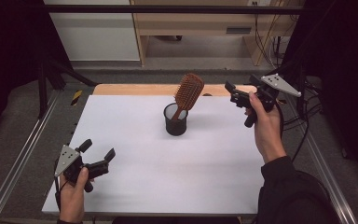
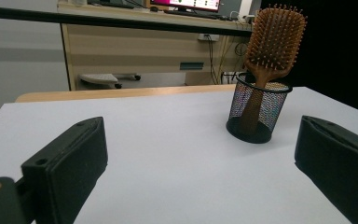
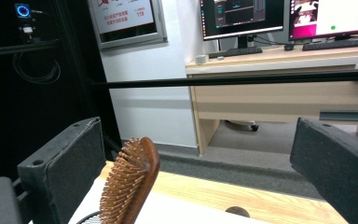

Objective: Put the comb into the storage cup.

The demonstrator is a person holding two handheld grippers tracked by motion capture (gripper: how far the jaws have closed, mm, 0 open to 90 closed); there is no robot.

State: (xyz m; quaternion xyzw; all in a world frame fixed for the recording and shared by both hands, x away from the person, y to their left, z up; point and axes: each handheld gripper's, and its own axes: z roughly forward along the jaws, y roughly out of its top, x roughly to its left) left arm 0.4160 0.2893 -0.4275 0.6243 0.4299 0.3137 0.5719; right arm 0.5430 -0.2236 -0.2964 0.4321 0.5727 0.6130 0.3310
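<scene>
A wooden paddle hairbrush (image 1: 189,91) stands handle-down in a black mesh cup (image 1: 175,120) at the middle of the white table (image 1: 140,172), leaning to the right. My left gripper (image 1: 98,149) rests near the front left corner, open and empty. From it the brush (image 2: 275,37) and the cup (image 2: 258,109) stand ahead to the right, well beyond my left gripper (image 2: 200,154). My right gripper (image 1: 231,93) is held up at the back right, open, a short way right of the brush head. The bristled head (image 3: 130,186) shows low between the jaws of my right gripper (image 3: 196,172), nearer the left jaw and apart from it.
A wooden strip (image 1: 135,89) runs along the table's far edge. Behind it stand a black crossbar (image 1: 168,8) and a wooden desk (image 3: 279,93) with monitors. Metal rails (image 1: 23,154) flank the table. Cables (image 1: 303,112) hang at the right.
</scene>
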